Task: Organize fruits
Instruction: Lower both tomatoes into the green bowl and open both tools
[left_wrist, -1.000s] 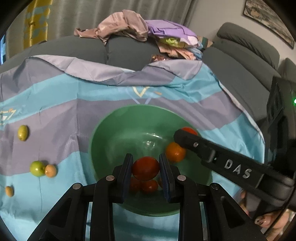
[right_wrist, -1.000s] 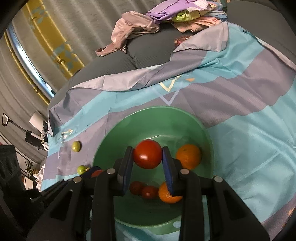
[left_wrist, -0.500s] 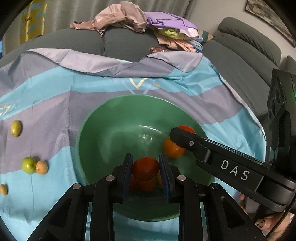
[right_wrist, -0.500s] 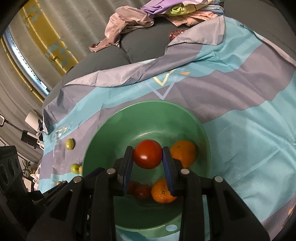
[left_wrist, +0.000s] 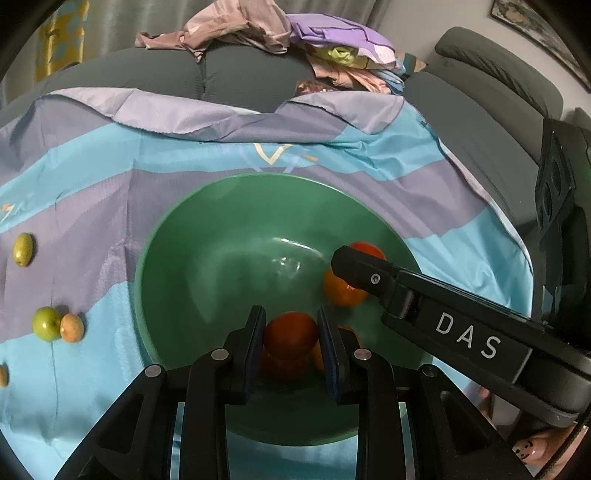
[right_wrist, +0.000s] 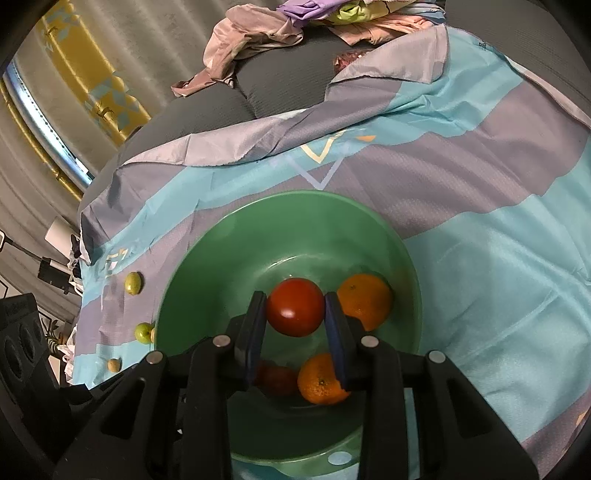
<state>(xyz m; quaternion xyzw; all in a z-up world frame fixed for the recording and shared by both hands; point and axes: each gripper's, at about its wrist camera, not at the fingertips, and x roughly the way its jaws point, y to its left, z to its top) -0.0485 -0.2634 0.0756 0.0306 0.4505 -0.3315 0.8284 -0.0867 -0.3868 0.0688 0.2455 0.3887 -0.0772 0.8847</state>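
Note:
A green bowl (left_wrist: 221, 236) (right_wrist: 229, 251) sits on a blue and purple cloth. My left gripper (left_wrist: 291, 339) is shut on a red tomato (left_wrist: 290, 334), low inside the bowl near its front wall. My right gripper (right_wrist: 295, 314) is shut on another red tomato (right_wrist: 294, 312), held over the middle of the bowl; its finger (left_wrist: 369, 275) crosses the left wrist view. Two oranges (right_wrist: 364, 301) (right_wrist: 321, 380) and a red fruit (right_wrist: 279, 380) lie in the bowl.
On the cloth left of the bowl lie a yellow-green fruit (left_wrist: 23, 249), a green fruit (left_wrist: 46, 323) touching a small orange one (left_wrist: 72, 328), and another small one (right_wrist: 114, 364). Grey sofa cushions (left_wrist: 240, 74) with a clothes pile (left_wrist: 277, 33) stand behind.
Both grippers have moved lower and closer to the bowl with their tomatoes still held. The bowl fills more of both views.

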